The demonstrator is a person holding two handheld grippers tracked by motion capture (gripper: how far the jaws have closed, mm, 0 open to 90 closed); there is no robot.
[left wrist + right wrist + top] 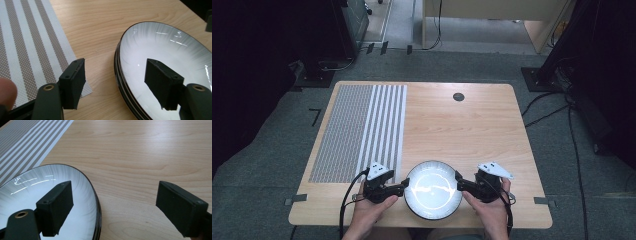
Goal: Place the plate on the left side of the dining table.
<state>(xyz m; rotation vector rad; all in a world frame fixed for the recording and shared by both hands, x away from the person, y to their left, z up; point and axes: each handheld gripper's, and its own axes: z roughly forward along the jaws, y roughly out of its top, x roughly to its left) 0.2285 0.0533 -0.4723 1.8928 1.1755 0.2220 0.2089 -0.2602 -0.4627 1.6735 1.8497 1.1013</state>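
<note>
At the table's near edge a stack of glossy white plates (433,190) with dark rims lies between the two grippers. The left gripper (403,186) and right gripper (459,184) both gape, released, each straddling the rim on its own side, equally near. Beyond, a woven striped placemat (359,130) lies on the pale wood table (462,130).

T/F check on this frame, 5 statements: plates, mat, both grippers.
1. The plates form a stack near the table's front edge. True; stacked rims show in the left gripper view.
2. The left gripper is shut on the rim. False; its jaws are open, astride the rim.
3. The right gripper is open. True.
4. The striped mat lies under the plates. False; it lies beside them, on the left.
5. Food sits on the top plate. False; it is bare.
</note>
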